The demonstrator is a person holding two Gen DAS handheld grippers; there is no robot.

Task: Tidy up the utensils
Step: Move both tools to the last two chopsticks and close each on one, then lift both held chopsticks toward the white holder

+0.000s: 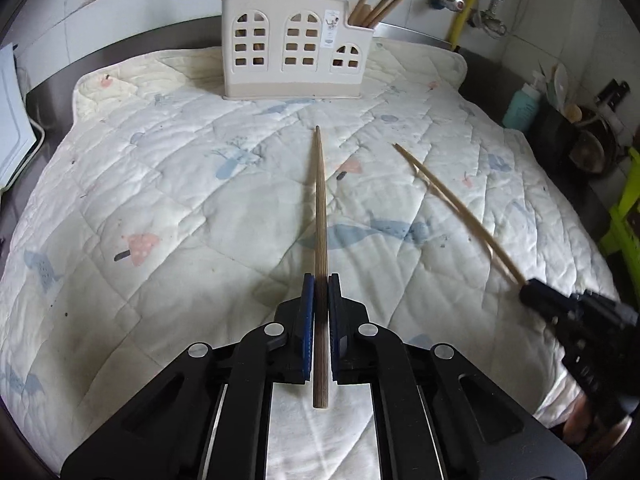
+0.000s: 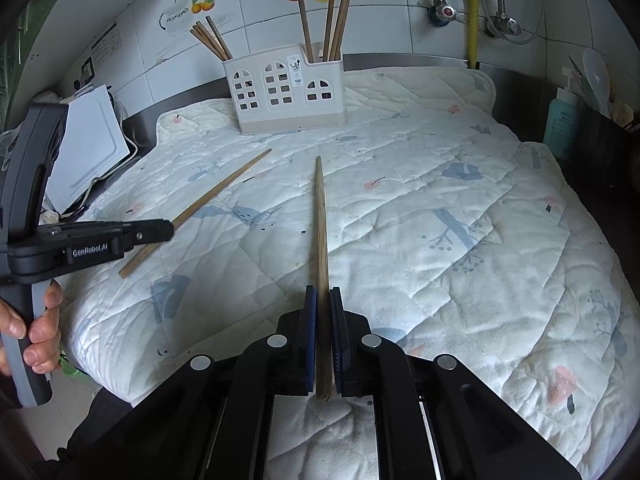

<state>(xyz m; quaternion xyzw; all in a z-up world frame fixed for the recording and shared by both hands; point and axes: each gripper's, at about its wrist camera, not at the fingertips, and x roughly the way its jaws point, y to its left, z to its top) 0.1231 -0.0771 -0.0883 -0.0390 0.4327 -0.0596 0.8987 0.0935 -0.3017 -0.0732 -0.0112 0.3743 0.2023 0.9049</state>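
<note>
Left wrist view
Left gripper (image 1: 321, 292): clamped on a dark chopstick (image 1: 320, 208), tip aimed at the holder (image 1: 296, 46) by the quilted mat's (image 1: 160, 200) far edge.
Right gripper (image 1: 532, 290): near the right edge, pinching a pale chopstick (image 1: 456, 208).

Right wrist view
Right gripper (image 2: 323, 300): clamped on its chopstick (image 2: 321, 232).
Left gripper (image 2: 166, 229): closed on the other chopstick (image 2: 200, 210), near the left edge.
Holder (image 2: 286, 92): at the far edge, chopsticks upright in both end compartments.

Two held chopsticks (image 1: 321, 200) (image 2: 322, 232), one holder (image 2: 286, 90), seven chopsticks inside.
</note>
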